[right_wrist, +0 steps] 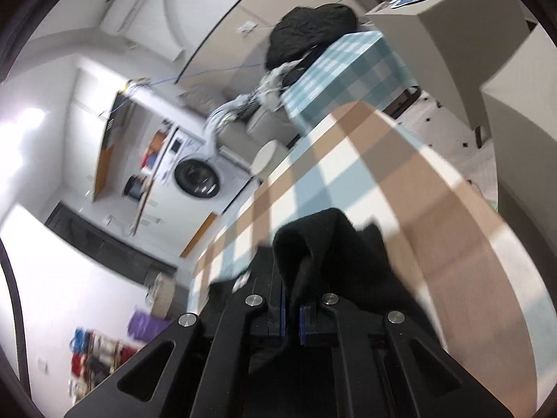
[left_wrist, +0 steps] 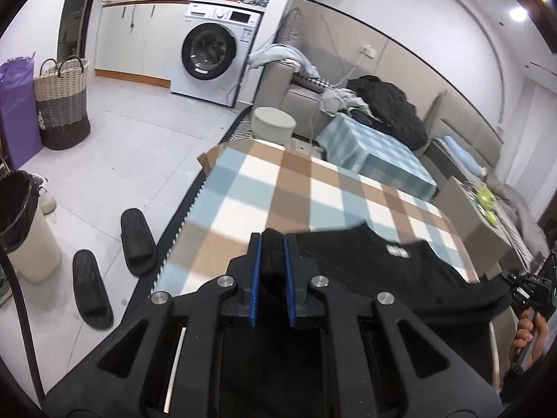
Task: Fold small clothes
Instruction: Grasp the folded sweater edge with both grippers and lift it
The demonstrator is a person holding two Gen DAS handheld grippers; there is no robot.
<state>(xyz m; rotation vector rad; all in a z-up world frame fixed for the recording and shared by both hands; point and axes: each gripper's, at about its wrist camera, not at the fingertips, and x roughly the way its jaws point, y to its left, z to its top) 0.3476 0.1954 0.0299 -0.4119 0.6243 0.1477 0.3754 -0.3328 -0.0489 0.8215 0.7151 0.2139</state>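
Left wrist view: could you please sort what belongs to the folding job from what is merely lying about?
Job:
black garment
left gripper, shut on it
right gripper, shut on it
checked table

Lying about:
slippers
laundry basket
washing machine
bin

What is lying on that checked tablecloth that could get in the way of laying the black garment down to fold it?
Nothing visible. Both the left gripper and the right gripper are shut on the black garment, and the checked tablecloth beyond it looks bare. A cardboard box stands at the table's right side, off the folding area.
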